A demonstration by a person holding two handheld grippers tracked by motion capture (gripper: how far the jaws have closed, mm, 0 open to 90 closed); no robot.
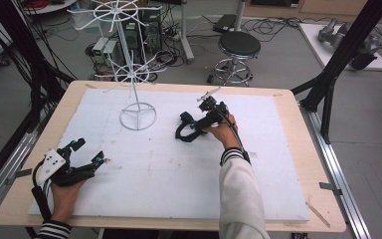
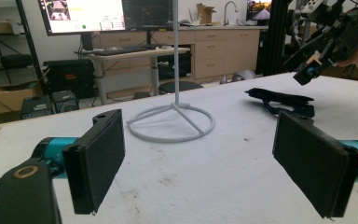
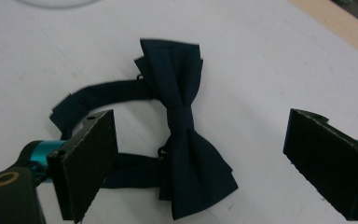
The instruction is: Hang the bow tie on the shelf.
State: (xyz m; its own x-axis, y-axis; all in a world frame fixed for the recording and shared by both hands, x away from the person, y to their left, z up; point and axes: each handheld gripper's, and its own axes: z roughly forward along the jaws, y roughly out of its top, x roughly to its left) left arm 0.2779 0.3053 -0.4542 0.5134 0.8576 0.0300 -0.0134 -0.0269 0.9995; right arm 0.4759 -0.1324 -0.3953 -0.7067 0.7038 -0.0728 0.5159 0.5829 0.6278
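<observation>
A dark navy bow tie (image 3: 182,144) lies flat on the white foam board (image 1: 169,174), its strap looped out to one side. My right gripper (image 3: 205,140) hovers just over it, open, one jaw on each side of the bow and nothing held. In the high view that right gripper (image 1: 189,124) is at the board's middle, above the bow tie (image 1: 180,134). My left gripper (image 1: 90,151) rests open near the board's front left corner, well away from the tie. Its own camera shows the left gripper (image 2: 200,154) wide open and empty, with the bow tie (image 2: 279,99) farther off.
A white wire display stand (image 1: 138,117) with a ring base and spoked arms rises at the board's back left; its base (image 2: 170,122) lies ahead of the left jaws. The wooden table (image 1: 308,149) borders the board. A stool (image 1: 238,47) and cables sit on the floor beyond.
</observation>
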